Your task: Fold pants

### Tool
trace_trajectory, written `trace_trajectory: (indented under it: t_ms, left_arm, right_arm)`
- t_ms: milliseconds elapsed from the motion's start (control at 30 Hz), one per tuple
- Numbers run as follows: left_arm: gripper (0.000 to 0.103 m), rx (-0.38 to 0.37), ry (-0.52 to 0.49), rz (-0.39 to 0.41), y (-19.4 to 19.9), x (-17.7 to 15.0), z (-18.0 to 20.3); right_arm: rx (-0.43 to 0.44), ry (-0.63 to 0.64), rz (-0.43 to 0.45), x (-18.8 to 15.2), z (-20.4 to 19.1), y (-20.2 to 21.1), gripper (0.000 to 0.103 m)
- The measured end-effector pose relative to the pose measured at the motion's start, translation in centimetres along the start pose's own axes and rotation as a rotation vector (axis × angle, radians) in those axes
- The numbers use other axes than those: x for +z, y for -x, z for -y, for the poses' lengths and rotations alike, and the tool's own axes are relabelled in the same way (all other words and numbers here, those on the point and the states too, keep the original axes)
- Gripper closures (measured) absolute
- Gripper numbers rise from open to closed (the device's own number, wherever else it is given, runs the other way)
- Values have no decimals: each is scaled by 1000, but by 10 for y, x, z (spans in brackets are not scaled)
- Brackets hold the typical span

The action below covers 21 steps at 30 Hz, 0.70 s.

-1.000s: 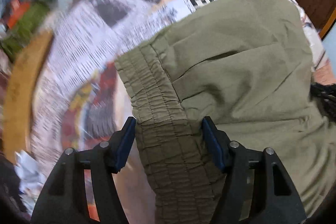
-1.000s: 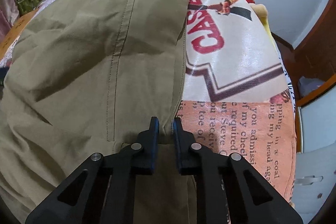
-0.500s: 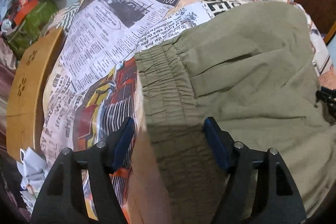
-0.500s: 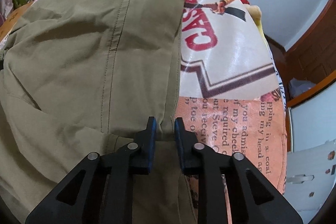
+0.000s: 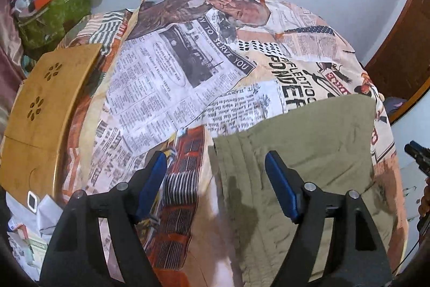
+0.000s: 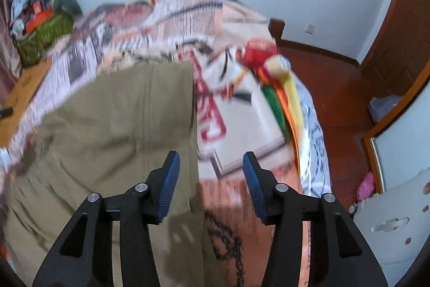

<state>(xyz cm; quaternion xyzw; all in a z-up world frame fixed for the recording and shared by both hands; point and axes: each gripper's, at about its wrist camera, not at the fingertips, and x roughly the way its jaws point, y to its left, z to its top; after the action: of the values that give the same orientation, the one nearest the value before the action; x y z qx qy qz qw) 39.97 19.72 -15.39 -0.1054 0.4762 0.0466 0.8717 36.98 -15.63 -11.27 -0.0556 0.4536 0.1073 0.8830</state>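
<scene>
The olive green pants lie folded flat on the newspaper-print bedspread, with the elastic waistband toward the left. My left gripper is open and empty, raised above the waistband edge. In the right wrist view the pants fill the left half, blurred by motion. My right gripper is open and empty, above the right edge of the pants. The tip of the right gripper shows at the far right of the left wrist view.
A wooden lap table lies at the bed's left edge. A green bag with clutter sits at the back left. A colourful striped cloth lies on the bed's right side. Red wooden floor and a wooden door are to the right.
Both grippers have let go of the pants and pulled up and back. The right gripper opened from shut. The pants now lie flat on the bed.
</scene>
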Motion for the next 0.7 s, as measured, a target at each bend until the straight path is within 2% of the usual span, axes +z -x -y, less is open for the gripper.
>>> trace_trajectory:
  t_ms: [200,400,567,700]
  left_arm:
    - [27,-23,-8,-43,-31,10,2]
    - [26,-29,-16,-77,-71,13,2]
    - [26,-120,64,-127,-100,14,-6]
    - [26,-127,68,-152,-116,14,-7]
  right_arm:
    - [15,10,37,28,-9,-18,49]
    - [19,30,20,48,-14,-64,48]
    - [71,-9,-15,58,-13,-104,48]
    - [108,-19,-18,60,-15,-120,48]
